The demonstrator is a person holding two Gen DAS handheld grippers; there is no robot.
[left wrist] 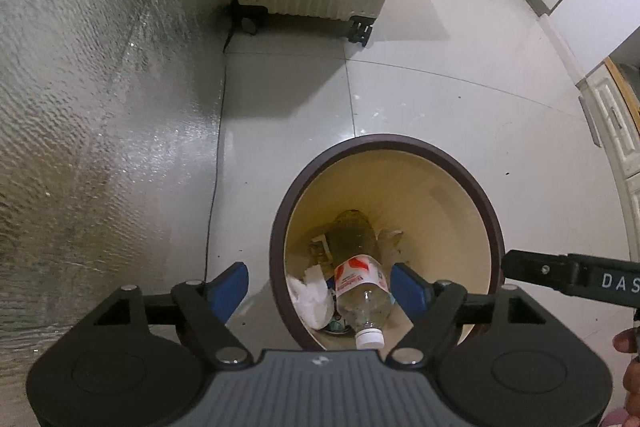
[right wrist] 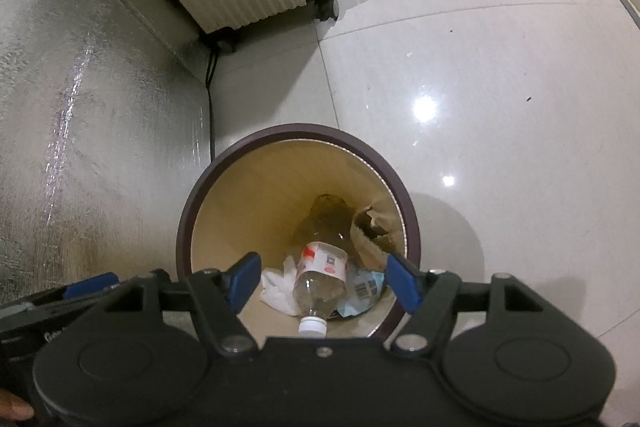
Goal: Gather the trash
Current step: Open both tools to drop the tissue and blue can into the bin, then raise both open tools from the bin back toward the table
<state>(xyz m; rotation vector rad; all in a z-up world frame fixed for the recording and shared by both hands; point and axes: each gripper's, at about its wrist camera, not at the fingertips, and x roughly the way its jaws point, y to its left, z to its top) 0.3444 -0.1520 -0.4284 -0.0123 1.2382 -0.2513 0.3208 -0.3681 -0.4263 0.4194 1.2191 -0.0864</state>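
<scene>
both gripper sets spread, empty; only right wrist shows brown paper.

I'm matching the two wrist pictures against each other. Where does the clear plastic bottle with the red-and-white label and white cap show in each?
Left wrist: clear plastic bottle lower centre, in the bin, cap toward the camera.
Right wrist: bottle lower centre, beside white crumpled tissue.
Shared landmark: dark brown rim of the round bin.
</scene>
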